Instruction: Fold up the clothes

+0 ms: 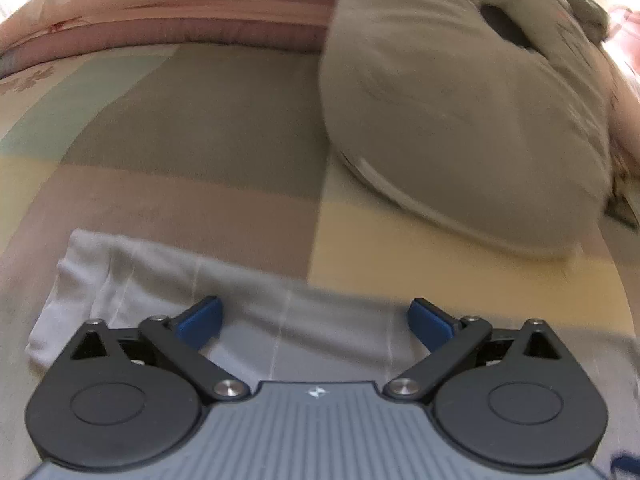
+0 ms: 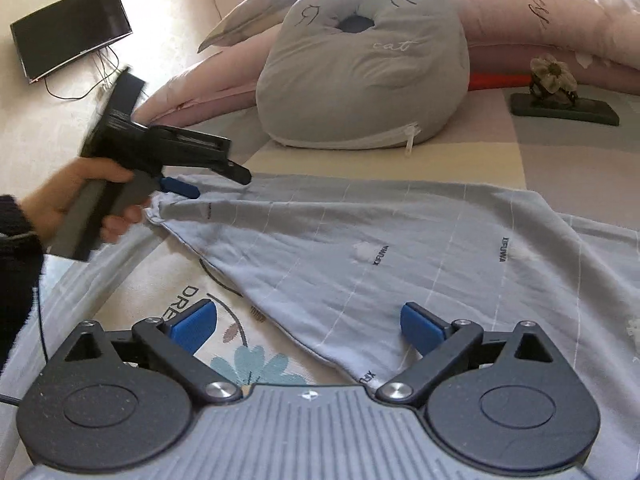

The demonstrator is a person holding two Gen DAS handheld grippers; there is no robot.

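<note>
On the bed (image 2: 516,160), a pale blue garment (image 2: 360,248) with thin white lines and small printed words was laid out across the patchwork sheet. The right gripper (image 2: 308,326) was held low over the garment's near edge with its jaws spread wide; nothing was clamped between the blue pads (image 2: 420,326), though the cloth lay beneath the right-hand one, and a flower-printed piece of bedding (image 2: 248,356) was seen under the left-hand one. The left gripper (image 2: 208,184) was seen in the right wrist view at the garment's far left corner, gripped by a hand (image 2: 80,204) emerging from a dark sleeve (image 2: 16,248). In the left wrist view the left gripper (image 1: 314,322) was released as well, its jaws wide apart above a folded strip of the same garment (image 1: 160,280), with no cloth pinched. That view was blurred. A grey cat-faced cushion (image 2: 360,72) with a white zip was set just beyond the garment, against pink pillows (image 2: 560,20). A small flower ornament (image 2: 554,76) on a dark base was placed to the right of the cushion. A dark screen (image 2: 72,28) was seen on the floor at the far left.
</note>
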